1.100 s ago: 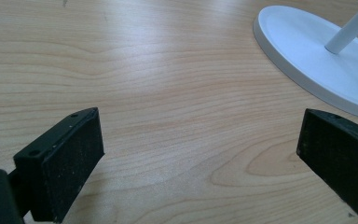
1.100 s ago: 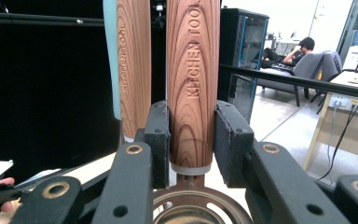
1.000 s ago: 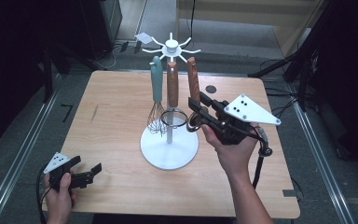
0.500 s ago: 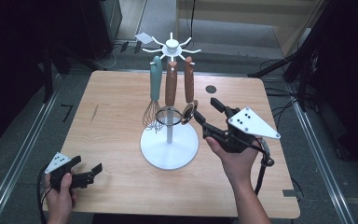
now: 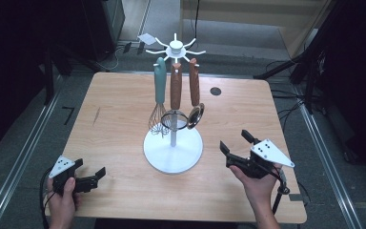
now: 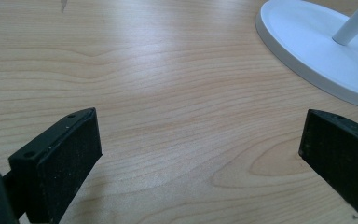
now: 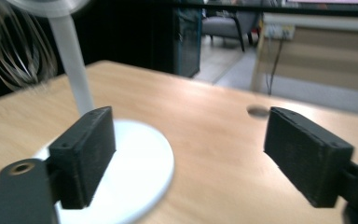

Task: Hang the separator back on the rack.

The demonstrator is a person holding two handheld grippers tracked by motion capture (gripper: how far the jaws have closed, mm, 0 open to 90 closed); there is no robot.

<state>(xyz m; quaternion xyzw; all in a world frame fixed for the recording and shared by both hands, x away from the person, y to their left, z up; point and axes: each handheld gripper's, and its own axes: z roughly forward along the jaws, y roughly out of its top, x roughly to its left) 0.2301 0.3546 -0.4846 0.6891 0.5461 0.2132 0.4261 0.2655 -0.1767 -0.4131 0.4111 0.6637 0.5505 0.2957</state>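
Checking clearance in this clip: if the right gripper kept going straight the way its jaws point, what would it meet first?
Probably the white stand base: the right gripper, jaws open and empty, faces it across bare table, the pole left of centre. Depth is unclear.

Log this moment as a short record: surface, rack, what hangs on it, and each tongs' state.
surface: wooden table
rack: white stand, round base, hooks on top, near table centre
hanging: teal-handled whisk; two wooden-handled utensils
left tongs: open, holding nothing, low over the table's near left corner
right tongs: open, holding nothing, right of the stand's base
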